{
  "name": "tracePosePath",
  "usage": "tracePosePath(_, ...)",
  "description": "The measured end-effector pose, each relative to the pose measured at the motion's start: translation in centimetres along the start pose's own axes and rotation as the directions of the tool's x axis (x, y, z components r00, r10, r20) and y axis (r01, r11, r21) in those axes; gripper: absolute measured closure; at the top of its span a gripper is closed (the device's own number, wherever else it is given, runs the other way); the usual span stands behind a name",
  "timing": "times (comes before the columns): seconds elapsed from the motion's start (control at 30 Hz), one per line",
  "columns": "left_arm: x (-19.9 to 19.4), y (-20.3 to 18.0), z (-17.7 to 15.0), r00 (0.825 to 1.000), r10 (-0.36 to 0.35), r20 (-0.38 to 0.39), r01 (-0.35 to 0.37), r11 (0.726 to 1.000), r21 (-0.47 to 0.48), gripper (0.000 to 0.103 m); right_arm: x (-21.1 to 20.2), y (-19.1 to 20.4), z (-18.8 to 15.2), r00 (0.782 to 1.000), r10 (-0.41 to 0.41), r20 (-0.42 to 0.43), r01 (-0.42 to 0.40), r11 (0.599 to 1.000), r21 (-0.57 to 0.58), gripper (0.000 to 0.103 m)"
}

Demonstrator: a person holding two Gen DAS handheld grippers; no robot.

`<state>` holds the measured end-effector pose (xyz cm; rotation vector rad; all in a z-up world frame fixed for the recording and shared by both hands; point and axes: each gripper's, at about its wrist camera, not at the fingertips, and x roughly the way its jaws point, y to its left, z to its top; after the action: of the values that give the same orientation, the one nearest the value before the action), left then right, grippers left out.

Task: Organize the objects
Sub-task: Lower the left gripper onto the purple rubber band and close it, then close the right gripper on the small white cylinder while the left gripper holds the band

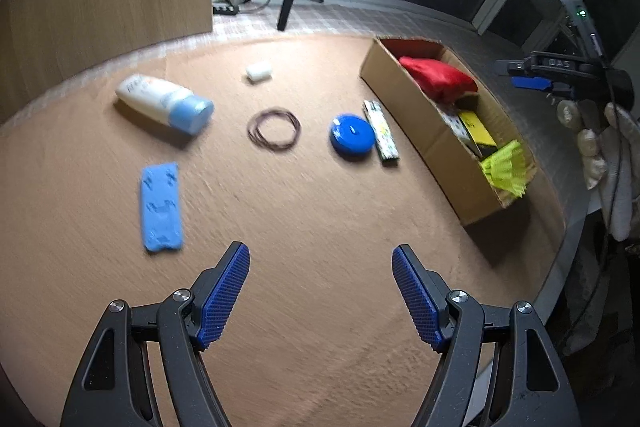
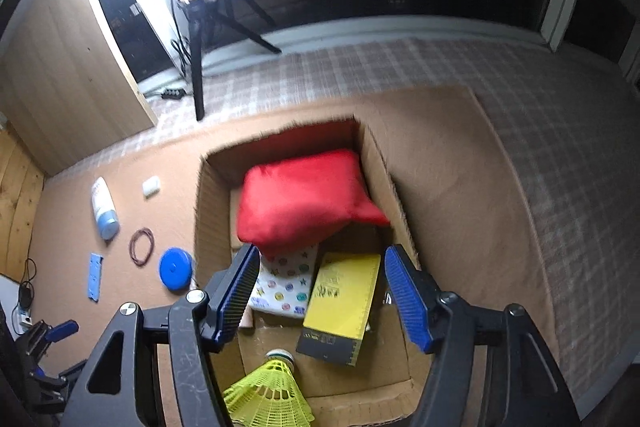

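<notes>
The neon-yellow plastic shuttlecock (image 2: 269, 393) lies in the near end of the open brown cardboard box (image 2: 211, 211), beside the yellow-and-black carton (image 2: 340, 311) and the red fabric pouch (image 2: 304, 199), so this drop looks finished and the right tongs (image 2: 318, 291) hang above the box tilted steeply down, jaws apart with nothing between them. Out on the tan table (image 1: 320, 227) the blue round tape measure (image 1: 352, 137) lies nearest the box, with the ring of brown rubber bands (image 1: 274, 129) beyond. The left tongs (image 1: 320, 291) hover jaws apart and empty over bare table, so the next move likely calls for reaching forward to one of those.
</notes>
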<state>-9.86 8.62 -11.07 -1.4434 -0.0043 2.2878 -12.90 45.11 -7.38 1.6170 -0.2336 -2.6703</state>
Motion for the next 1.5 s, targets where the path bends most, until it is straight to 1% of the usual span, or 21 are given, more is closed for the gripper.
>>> tracePosePath(0.1, -1.0, 0.7, 2.2, 0.999, 0.030, 0.032, -0.030, 0.999, 0.018, 0.026, -1.8, 0.1, 1.7, 0.999, 0.027, 0.041, -0.027, 1.000, 0.012, 0.042)
tracePosePath(0.23, -2.5, 1.4, 6.5, 0.995, 0.050, 0.092, -0.053, 0.998, 0.034, 0.026, -4.3, 0.6, 4.3, 0.991, 0.080, 0.112, -0.083, 0.996, 0.020, 0.042)
tracePosePath(0.3, -2.4, 1.7, 8.6, 0.993, 0.061, 0.101, -0.065, 0.997, 0.036, 0.027, -5.1, 1.5, 5.4, 0.985, 0.114, 0.128, -0.116, 0.993, 0.011, 0.042)
tracePosePath(0.33, -2.0, 1.9, 9.5, 0.994, 0.056, 0.098, -0.059, 0.998, 0.030, 0.029, -5.3, 2.1, 5.9, 0.982, 0.133, 0.131, -0.134, 0.991, 0.002, 0.042)
tracePosePath(0.43, 0.5, 2.3, 11.5, 0.998, 0.036, 0.054, -0.036, 0.999, 0.004, 0.040, -4.9, 4.0, 6.5, 0.979, 0.165, 0.120, -0.163, 0.986, -0.025, 0.042)
tracePosePath(0.47, 1.6, 2.4, 11.9, 0.999, 0.031, 0.034, -0.031, 1.000, -0.001, 0.046, -4.5, 4.5, 6.5, 0.979, 0.172, 0.111, -0.169, 0.985, -0.030, 0.042)
tracePosePath(0.53, 4.0, 2.7, 12.3, 1.000, 0.030, -0.008, -0.030, 0.999, -0.016, 0.053, -3.6, 5.6, 6.2, 0.976, 0.197, 0.089, -0.195, 0.980, -0.033, 0.042)
tracePosePath(0.63, 7.7, 3.5, 12.9, 0.998, 0.037, -0.056, -0.040, 0.998, -0.058, 0.056, -1.8, 6.9, 5.6, 0.972, 0.231, 0.051, -0.230, 0.973, -0.023, 0.043)
tracePosePath(0.7, 9.5, 3.8, 13.3, 0.997, 0.038, -0.070, -0.043, 0.996, -0.080, 0.059, -0.5, 7.5, 5.3, 0.970, 0.243, 0.024, -0.243, 0.970, -0.016, 0.048)
tracePosePath(0.77, 11.0, 3.9, 13.7, 0.996, 0.037, -0.085, -0.044, 0.995, -0.087, 0.064, 0.8, 8.2, 5.0, 0.968, 0.250, -0.007, -0.250, 0.968, -0.009, 0.052)
tracePosePath(0.87, 12.9, 3.5, 14.5, 0.993, 0.042, -0.110, -0.049, 0.997, -0.062, 0.070, 2.5, 8.9, 4.8, 0.963, 0.265, -0.042, -0.265, 0.964, 0.011, 0.054)
tracePosePath(0.9, 13.6, 3.4, 14.6, 0.991, 0.049, -0.121, -0.055, 0.997, -0.052, 0.071, 3.0, 9.2, 4.8, 0.962, 0.269, -0.050, -0.269, 0.963, 0.014, 0.054)
tracePosePath(0.97, 15.0, 3.4, 14.9, 0.987, 0.062, -0.149, -0.070, 0.997, -0.044, 0.078, 3.8, 9.8, 5.0, 0.962, 0.268, -0.061, -0.268, 0.963, 0.013, 0.054)
tracePosePath(1.0, 15.5, 3.4, 14.9, 0.985, 0.073, -0.159, -0.079, 0.996, -0.035, 0.079, 4.2, 10.1, 5.1, 0.962, 0.267, -0.065, -0.267, 0.964, 0.013, 0.054)
tracePosePath(1.07, 16.2, 3.3, 14.8, 0.981, 0.094, -0.172, -0.097, 0.995, -0.009, 0.083, 4.8, 10.6, 5.4, 0.962, 0.264, -0.072, -0.264, 0.965, 0.011, 0.054)
tracePosePath(1.1, 16.2, 3.2, 14.6, 0.981, 0.104, -0.164, -0.103, 0.995, 0.015, 0.084, 4.9, 10.8, 5.5, 0.963, 0.260, -0.074, -0.260, 0.965, 0.008, 0.054)
tracePosePath(1.23, 15.7, 3.0, 13.7, 0.978, 0.111, -0.175, -0.102, 0.993, 0.057, 0.086, 5.5, 11.6, 6.0, 0.966, 0.246, -0.081, -0.248, 0.969, -0.012, 0.054)
tracePosePath(1.37, 14.8, 3.1, 11.9, 0.978, 0.096, -0.182, -0.082, 0.993, 0.085, 0.087, 6.5, 12.5, 6.2, 0.966, 0.242, -0.095, -0.245, 0.969, -0.024, 0.054)
tracePosePath(1.5, 12.8, 3.6, 8.7, 0.982, 0.059, -0.182, -0.045, 0.996, 0.083, 0.087, 7.7, 13.7, 6.3, 0.964, 0.242, -0.113, -0.247, 0.968, -0.040, 0.054)
